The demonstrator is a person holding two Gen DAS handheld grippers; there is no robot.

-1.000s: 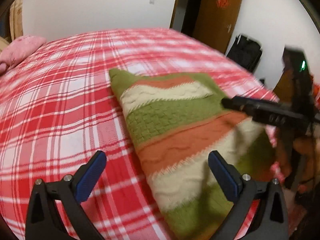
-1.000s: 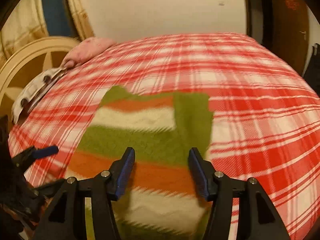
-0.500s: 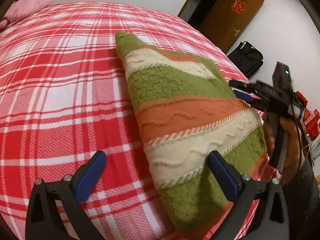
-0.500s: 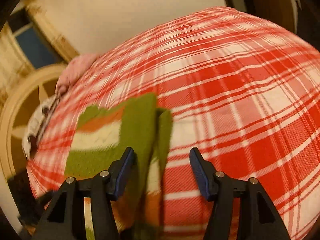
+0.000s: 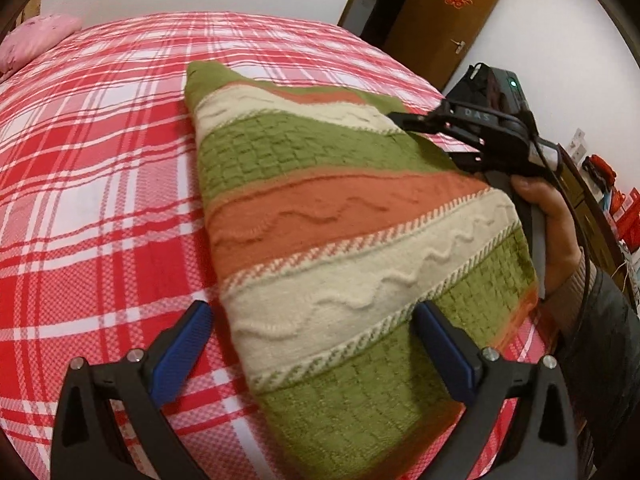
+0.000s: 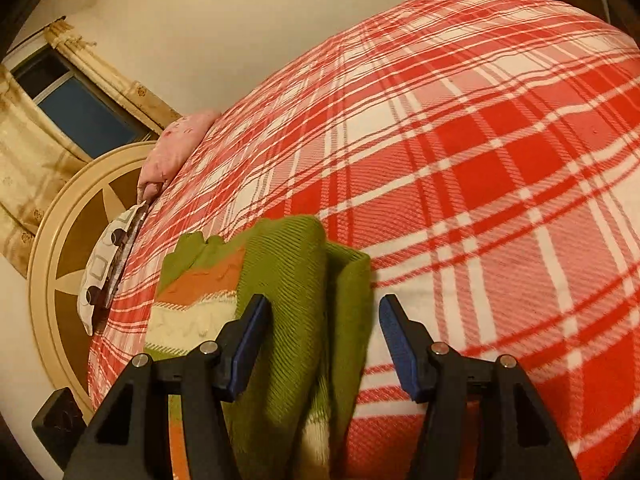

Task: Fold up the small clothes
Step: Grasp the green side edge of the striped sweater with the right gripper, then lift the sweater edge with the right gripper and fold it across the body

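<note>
Striped knit sweater point(image 5: 340, 216) lies partly folded on the red plaid bedspread point(image 5: 100, 160), in bands of green, cream and orange. In the left wrist view its long axis runs from about 11 o'clock (far, narrow end) to 5 o'clock (near, wide end).

Left gripper point(image 5: 316, 356): jaws wide apart, nothing clamped. The near cream-and-green part of the sweater shows between the blue pads; left pad point(image 5: 180, 352) is over bare bedspread beside the sweater's left edge, right pad point(image 5: 448, 354) over the green band. Cannot tell whether either pad touches the knit.

Right gripper point(image 6: 320, 340), own view: jaws about half open, a raised ridge of green knit point(image 6: 304, 300) standing between the pads from 12 to 6 o'clock. Pads do not press on it, so not a grip. In the left wrist view the same tool is at 2 o'clock, held by the person's hand point(image 5: 556, 216) at the sweater's right edge.

Judgement: the coming move turns on that right edge. The right gripper is nearer to it and already straddles the fold; closing there would let it carry the edge across toward 9 o'clock.

Hidden or unclear:
- near hem cut off behind both grippers
- sleeves not identifiable
- layer count in the ridge unclear; blur in the right view
- pink pillow point(image 6: 176, 148) and wooden headboard point(image 6: 68, 216) well apart at 10 o'clock.
</note>
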